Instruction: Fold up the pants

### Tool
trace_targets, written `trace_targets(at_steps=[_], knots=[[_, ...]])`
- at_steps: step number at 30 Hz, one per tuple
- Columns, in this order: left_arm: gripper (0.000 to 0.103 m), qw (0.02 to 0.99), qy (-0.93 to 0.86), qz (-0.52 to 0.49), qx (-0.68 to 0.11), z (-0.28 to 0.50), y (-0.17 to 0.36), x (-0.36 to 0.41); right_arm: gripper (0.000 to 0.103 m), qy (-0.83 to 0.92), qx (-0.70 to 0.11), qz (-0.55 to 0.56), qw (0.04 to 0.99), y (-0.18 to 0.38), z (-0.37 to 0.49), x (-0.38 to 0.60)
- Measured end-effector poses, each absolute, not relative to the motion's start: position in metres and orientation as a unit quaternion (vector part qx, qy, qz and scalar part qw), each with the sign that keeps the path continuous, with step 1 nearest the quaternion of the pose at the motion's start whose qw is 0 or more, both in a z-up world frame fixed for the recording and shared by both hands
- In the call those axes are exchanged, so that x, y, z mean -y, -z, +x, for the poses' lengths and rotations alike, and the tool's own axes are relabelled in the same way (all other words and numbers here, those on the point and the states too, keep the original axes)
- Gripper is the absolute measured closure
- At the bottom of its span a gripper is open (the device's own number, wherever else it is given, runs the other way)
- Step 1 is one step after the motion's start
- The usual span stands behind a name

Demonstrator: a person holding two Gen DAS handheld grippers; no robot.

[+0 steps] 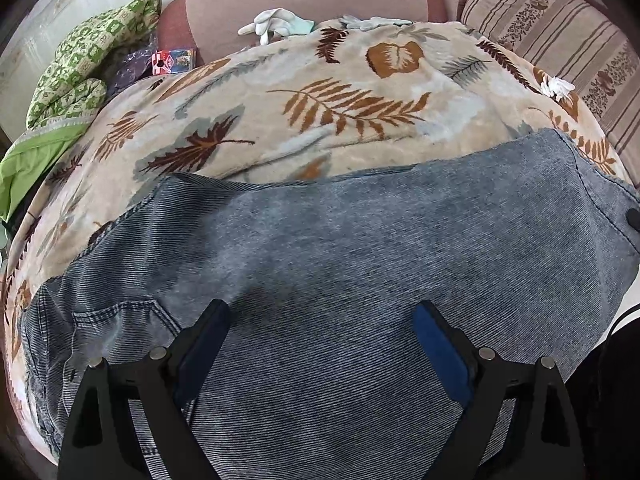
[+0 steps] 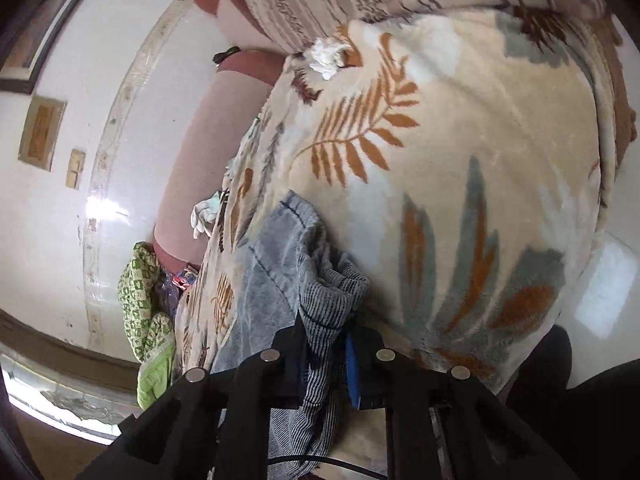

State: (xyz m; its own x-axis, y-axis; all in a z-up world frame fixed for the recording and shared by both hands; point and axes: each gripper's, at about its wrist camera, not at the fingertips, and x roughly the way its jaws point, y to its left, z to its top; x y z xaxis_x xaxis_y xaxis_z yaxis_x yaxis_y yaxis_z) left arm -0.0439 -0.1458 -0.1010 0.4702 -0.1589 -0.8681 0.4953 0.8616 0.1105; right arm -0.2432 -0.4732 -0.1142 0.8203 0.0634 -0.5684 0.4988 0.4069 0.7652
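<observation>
Denim bunches between the pads of the right gripper [image 2: 325, 356], which is clamped tight on a gathered fold at one end of the jeans [image 1: 340, 264]; from that pinch the cloth rises in a ridge and then drops flat onto the leaf-print blanket [image 1: 280, 92]. Over on the other side, the left gripper [image 1: 322, 344] hangs just above the middle of the jeans with its jaws wide apart and nothing between them, only flat denim beneath. So this looks like the start of a fold: one end is caught, the other not yet. Next, I reckon, the left gripper needs to come down and pinch an edge so both can carry the cloth across evenly. A back pocket [image 1: 120, 316] shows toward the left end. Farther off lie white gloves [image 1: 276, 24], green patterned cloth [image 1: 88, 60] and a striped cushion [image 1: 560, 36].
</observation>
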Motion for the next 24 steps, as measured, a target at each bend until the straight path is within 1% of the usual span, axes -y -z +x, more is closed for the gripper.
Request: trace_targets(at_steps=[7,13,18,20,24], knots=[[0.009,0.860,0.176,0.144,-0.456,-0.031,0.075,0.112,0.089,0.106,-0.266,0.444,0.849,0.050,-0.215,0.429],[0.009,0.884,0.141,0.106,-0.433,-0.017,0.056,0.066,0.089,0.059,-0.292,0.349,0.889,0.012,-0.176,0.354],[0.009,0.902,0.099,0.075,-0.413,-0.001,0.049,0.024,0.089,0.012,-0.347,0.284,0.894,0.019,-0.148,0.286],[0.009,0.906,0.084,0.060,-0.411,0.006,0.049,0.010,0.085,-0.007,-0.383,0.263,0.886,0.032,-0.137,0.261],[0.009,0.907,0.058,0.043,-0.414,0.015,0.055,-0.010,0.082,-0.066,-0.471,0.247,0.844,0.070,-0.119,0.218]])
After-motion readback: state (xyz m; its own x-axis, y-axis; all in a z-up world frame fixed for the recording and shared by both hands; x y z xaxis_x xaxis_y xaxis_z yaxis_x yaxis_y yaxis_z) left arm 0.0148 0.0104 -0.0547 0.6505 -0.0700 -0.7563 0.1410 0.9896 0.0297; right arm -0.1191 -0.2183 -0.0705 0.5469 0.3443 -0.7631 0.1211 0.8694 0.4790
